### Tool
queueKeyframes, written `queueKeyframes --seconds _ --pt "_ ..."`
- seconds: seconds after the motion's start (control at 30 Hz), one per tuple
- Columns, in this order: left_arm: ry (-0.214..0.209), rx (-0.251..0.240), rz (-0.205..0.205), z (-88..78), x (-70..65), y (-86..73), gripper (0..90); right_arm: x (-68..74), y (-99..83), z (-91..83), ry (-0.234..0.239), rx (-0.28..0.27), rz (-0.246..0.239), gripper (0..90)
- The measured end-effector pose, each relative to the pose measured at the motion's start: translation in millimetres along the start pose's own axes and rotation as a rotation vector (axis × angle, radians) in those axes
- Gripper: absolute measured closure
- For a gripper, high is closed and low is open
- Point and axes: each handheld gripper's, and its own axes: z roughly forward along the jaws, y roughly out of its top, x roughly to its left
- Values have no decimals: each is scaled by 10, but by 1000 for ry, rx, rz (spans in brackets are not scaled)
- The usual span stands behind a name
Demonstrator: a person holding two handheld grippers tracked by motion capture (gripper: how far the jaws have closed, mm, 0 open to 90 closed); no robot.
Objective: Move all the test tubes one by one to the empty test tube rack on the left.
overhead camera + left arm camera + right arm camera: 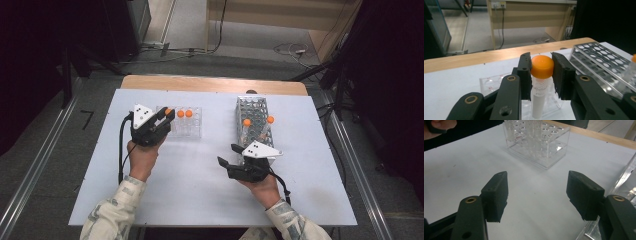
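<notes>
From the high view I see my left gripper [167,116] over the near-left corner of the clear plastic rack [192,127], its jaws pinched on an orange-capped tube [168,111]. Two more orange caps [184,113] sit in the rack just to the right of those jaws. My right gripper [227,156] lies low over the white table [200,195], pointing left, jaws spread with nothing between them. The metal rack [254,114] stands just beyond and to the right of it, with two orange-capped tubes of its own.

In the left gripper view I have the tube [541,82] squarely between the jaws: both pads press on the sides of its orange cap, and the clear, printed body hangs down below them. The clear rack [495,81] lies under and behind the jaws, and the metal rack [599,61] runs off to their right.

In the right gripper view my jaws stand wide apart with bare table [536,195] between them. The clear rack [539,145] sits well ahead of the tips, slightly left of centre. An edge of the metal rack [627,173] shows just outside the right jaw.
</notes>
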Motion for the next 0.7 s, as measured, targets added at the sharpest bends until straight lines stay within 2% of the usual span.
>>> queueKeyframes --seconds 0.23,0.53,0.7 --pt "11 -2 -17 60 85 114 710 -7 -2 0 2 0 1 321" --pt "21 -31 3 151 88 227 710 6 -5 7 4 3 3 324" --pt "31 -16 8 222 87 217 710 7 -6 3 4 3 3 325"
